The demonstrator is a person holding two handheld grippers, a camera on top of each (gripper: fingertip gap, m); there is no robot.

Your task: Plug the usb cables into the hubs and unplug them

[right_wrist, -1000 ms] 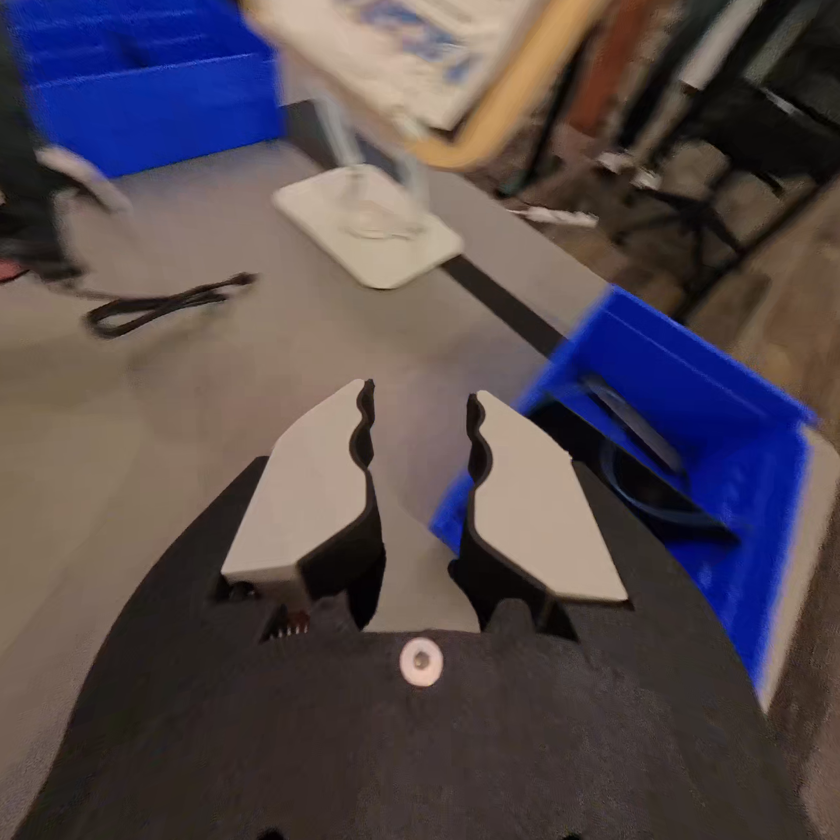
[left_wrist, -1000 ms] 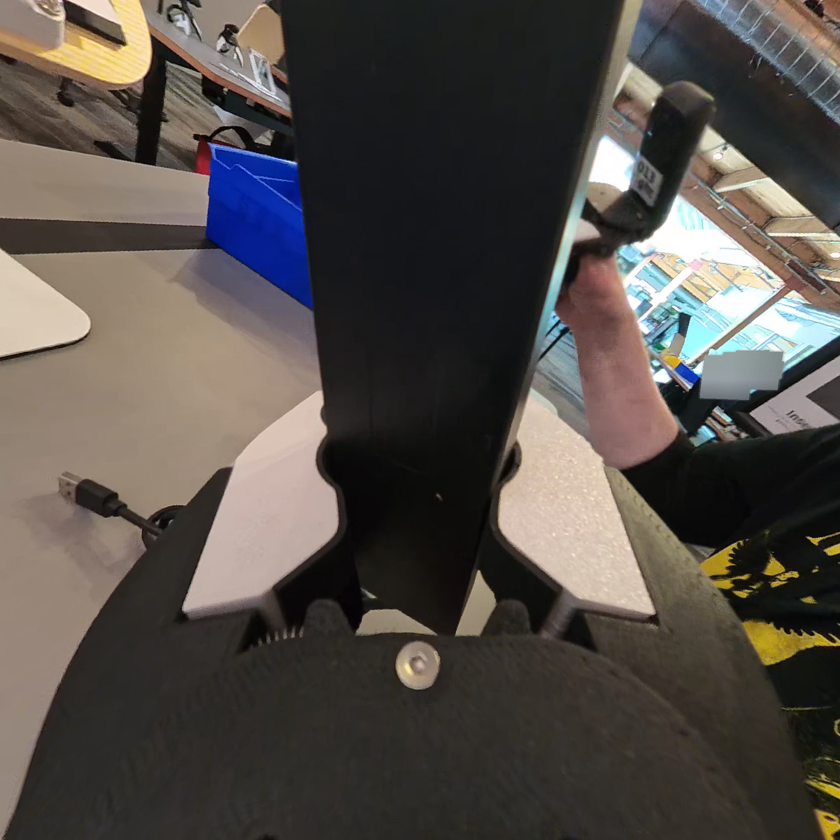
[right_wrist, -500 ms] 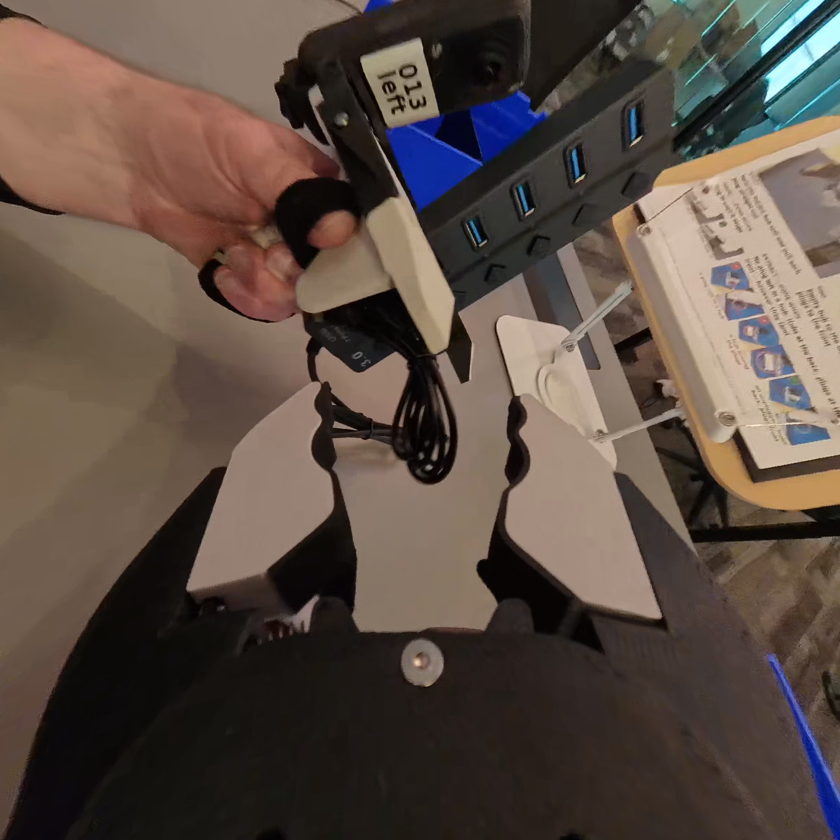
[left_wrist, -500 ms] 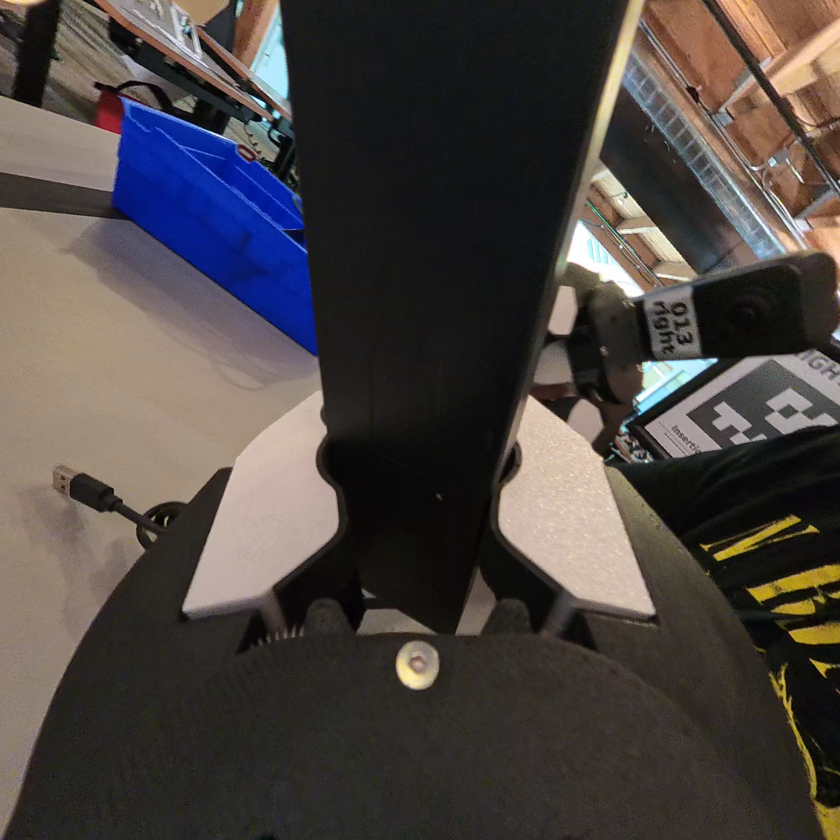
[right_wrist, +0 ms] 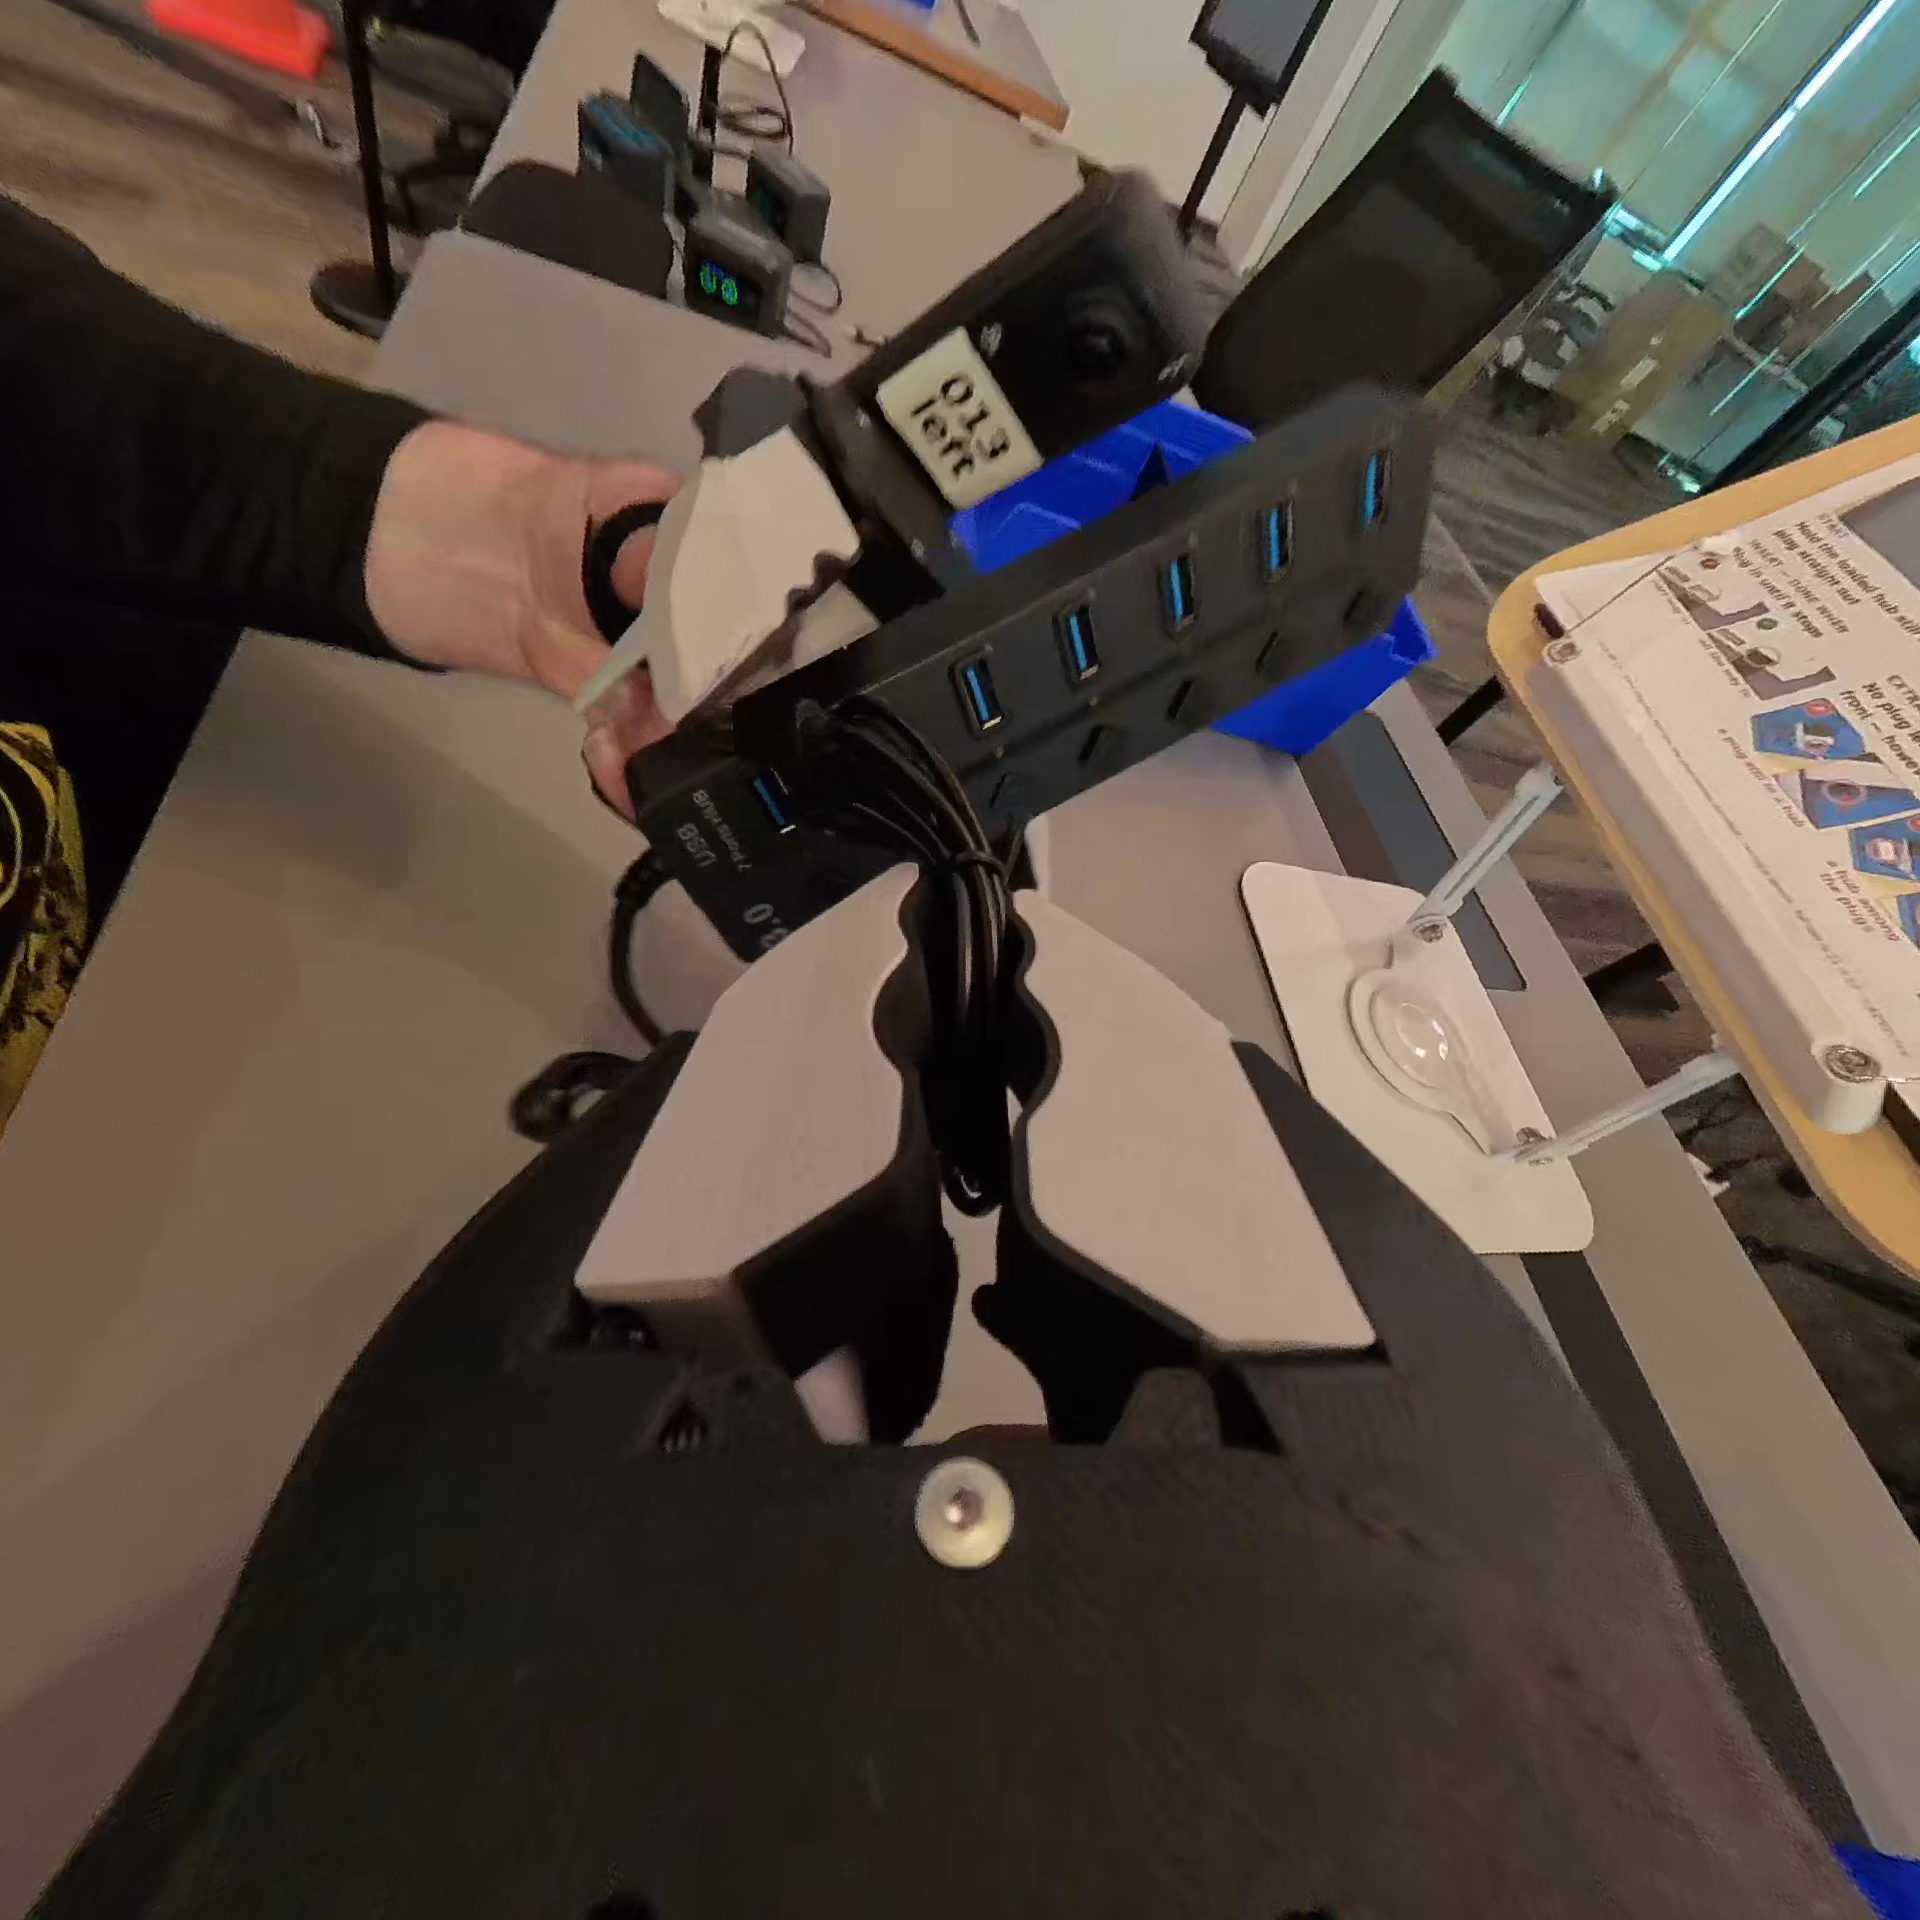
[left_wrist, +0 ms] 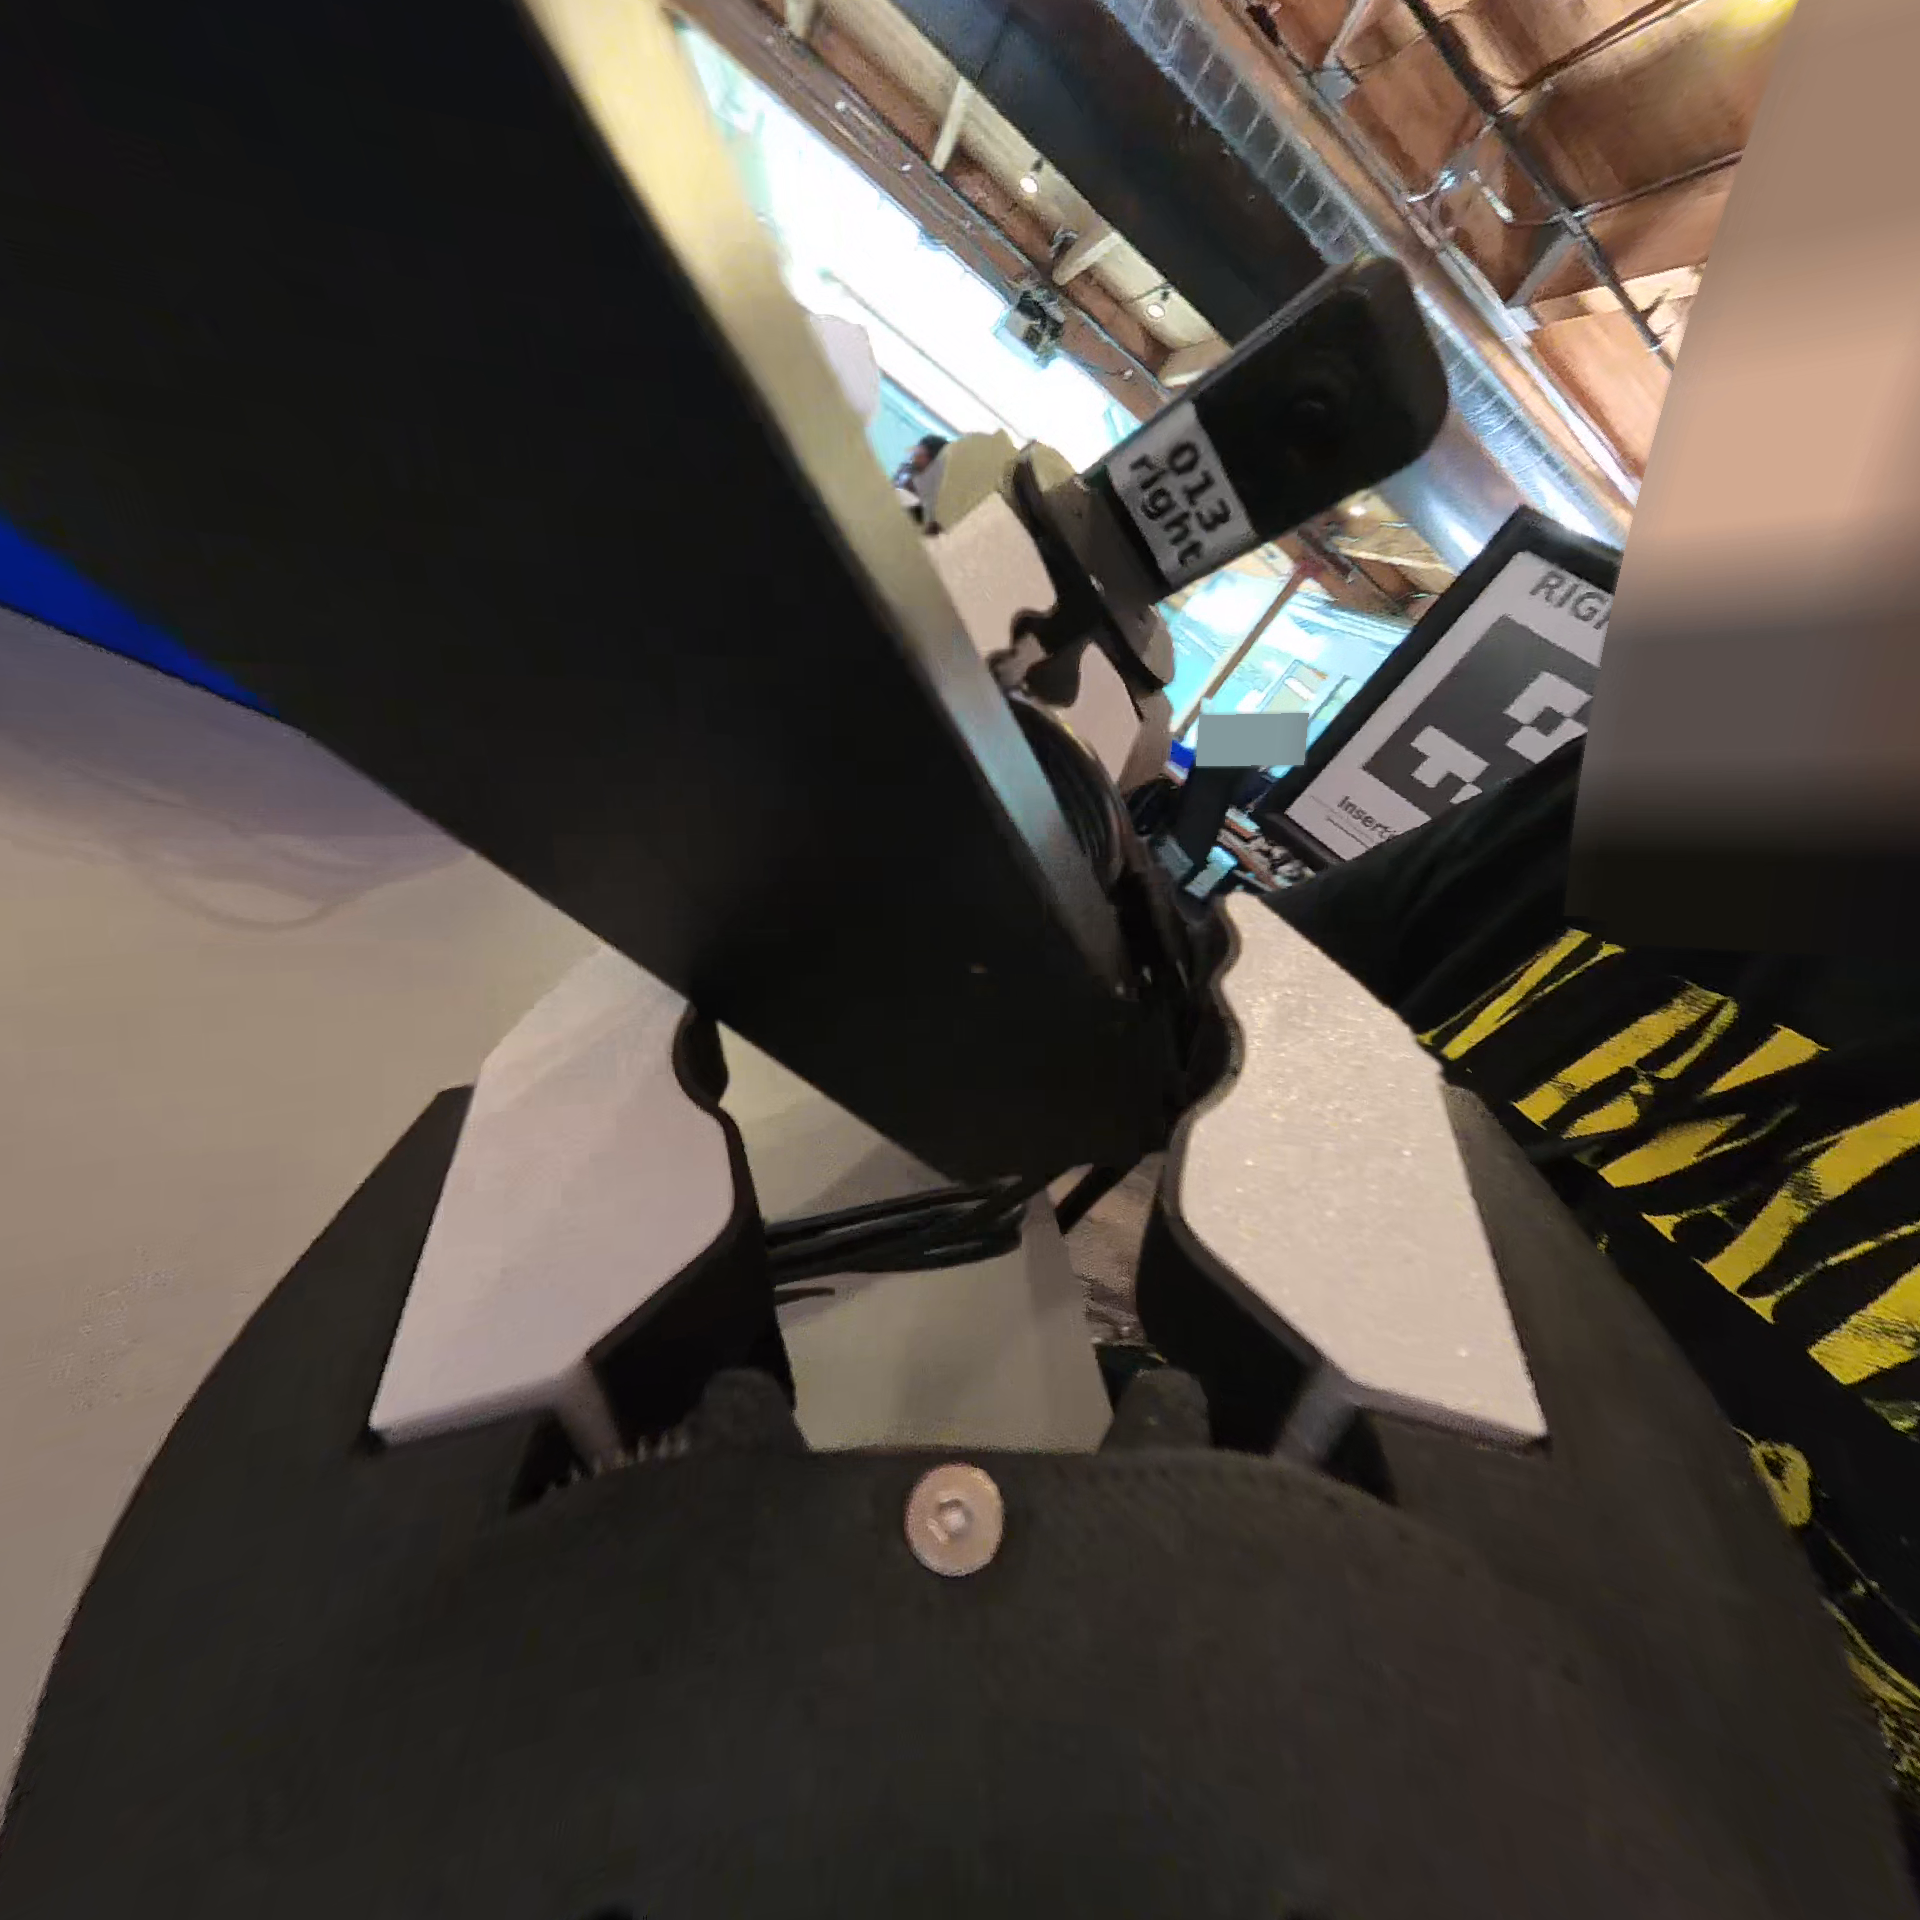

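We see a black hub (right_wrist: 1091, 665) with blue ports, a black cable bundle (right_wrist: 971, 966), a blue bin (right_wrist: 1101, 488) behind, and a grey counter (right_wrist: 312, 935).

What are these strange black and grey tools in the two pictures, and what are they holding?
There is no robot. A person holds one hand-held gripper in each hand, and each carries a camera looking along its two grey fingers. In the right wrist view, the right hand-held gripper has closed on a bundled black cable that is plugged into a long black USB hub with blue ports. The left hand-held gripper is at the hub's near end; in its own view its fingers look spread, with the hub tilted between them. A grey table lies below, with a blue bin behind.
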